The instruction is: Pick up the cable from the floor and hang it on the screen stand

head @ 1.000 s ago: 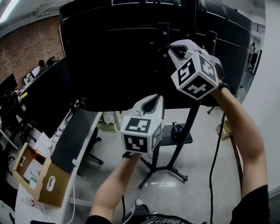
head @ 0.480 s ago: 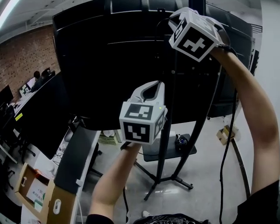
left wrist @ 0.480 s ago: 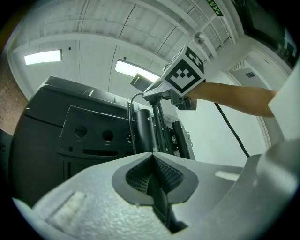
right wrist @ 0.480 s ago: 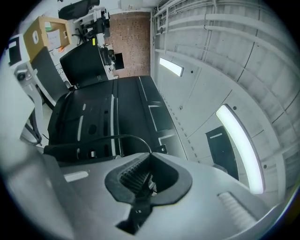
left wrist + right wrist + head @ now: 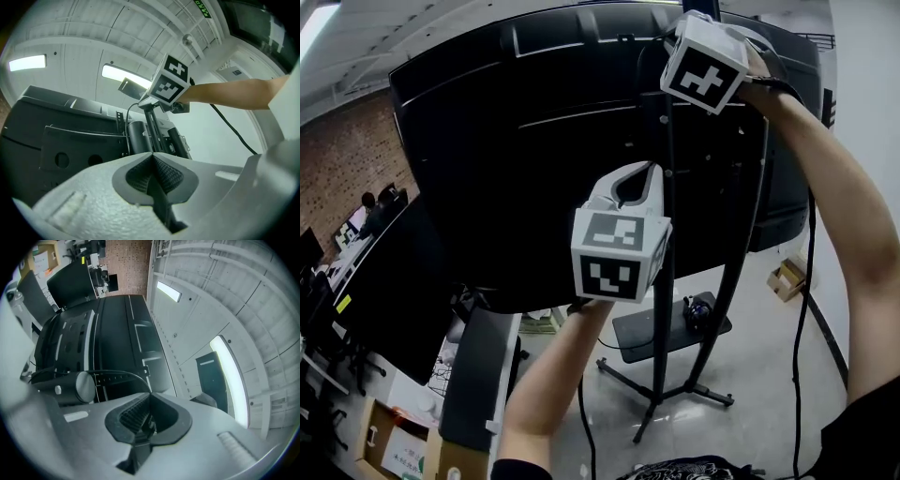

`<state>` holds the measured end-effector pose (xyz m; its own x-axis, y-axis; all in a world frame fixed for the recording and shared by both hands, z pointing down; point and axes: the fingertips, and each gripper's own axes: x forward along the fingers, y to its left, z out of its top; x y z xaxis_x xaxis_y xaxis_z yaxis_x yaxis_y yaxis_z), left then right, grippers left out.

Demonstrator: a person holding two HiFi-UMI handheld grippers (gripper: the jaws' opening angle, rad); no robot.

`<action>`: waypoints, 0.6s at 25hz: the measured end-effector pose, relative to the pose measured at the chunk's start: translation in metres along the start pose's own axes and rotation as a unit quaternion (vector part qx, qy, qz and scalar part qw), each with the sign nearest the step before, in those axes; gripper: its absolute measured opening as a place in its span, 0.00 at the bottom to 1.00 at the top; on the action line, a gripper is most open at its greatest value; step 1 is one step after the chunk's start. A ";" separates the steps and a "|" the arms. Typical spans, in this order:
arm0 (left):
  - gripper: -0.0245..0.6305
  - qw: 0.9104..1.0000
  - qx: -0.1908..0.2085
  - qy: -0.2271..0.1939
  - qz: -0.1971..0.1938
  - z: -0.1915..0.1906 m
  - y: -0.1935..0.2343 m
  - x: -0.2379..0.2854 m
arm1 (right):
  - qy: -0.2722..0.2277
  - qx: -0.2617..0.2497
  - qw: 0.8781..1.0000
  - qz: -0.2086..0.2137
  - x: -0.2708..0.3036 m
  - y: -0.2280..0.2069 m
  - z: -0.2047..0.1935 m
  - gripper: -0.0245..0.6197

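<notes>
A thin black cable point(image 5: 123, 373) arcs out of my right gripper point(image 5: 149, 397), which is shut on it, toward the round top of a stand pole point(image 5: 70, 386). In the head view that right gripper point(image 5: 686, 21) is raised at the top edge of the big black screen point(image 5: 516, 159). The cable point(image 5: 807, 281) hangs down behind my right arm. My left gripper point(image 5: 645, 171) is lower, in front of the screen stand point(image 5: 666, 281), with its jaws shut and nothing showing between the pads point(image 5: 161, 176). Another cable strand point(image 5: 582, 422) hangs under the left forearm; its upper end is hidden.
The stand has splayed legs and a low shelf point(image 5: 647, 336) with a dark object on it. Desks with monitors point(image 5: 366, 300) and an open cardboard box point(image 5: 389, 450) are at the left. A small box point(image 5: 788, 277) lies on the floor at the right.
My right gripper has risen with the cable from the middle of the screen to the stand's top. The left gripper has lifted a little, and the view has tilted upward.
</notes>
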<state>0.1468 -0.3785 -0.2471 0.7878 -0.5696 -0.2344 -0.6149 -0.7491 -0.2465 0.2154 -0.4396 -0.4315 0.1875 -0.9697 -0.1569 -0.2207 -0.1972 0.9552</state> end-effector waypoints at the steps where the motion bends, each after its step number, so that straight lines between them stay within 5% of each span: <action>1: 0.04 1.000 0.004 -0.007 -0.003 0.004 -0.001 0.000 | 0.006 -0.001 1.000 -0.004 0.000 -0.003 -0.004 0.06; 9: 0.04 0.999 0.009 -0.013 -0.034 0.004 -0.019 0.014 | 0.054 0.005 0.998 -0.018 -0.001 -0.020 -0.058 0.06; 15: 0.04 0.999 0.011 -0.008 -0.037 0.000 -0.032 0.034 | 0.025 0.013 1.000 0.006 0.005 -0.016 -0.091 0.06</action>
<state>0.1931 -0.3736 -0.2472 0.8311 -0.5066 -0.2294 -0.5550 -0.7816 -0.2848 0.3065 -0.4281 -0.4245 0.2321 -0.9638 -0.1313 -0.2473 -0.1890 0.9503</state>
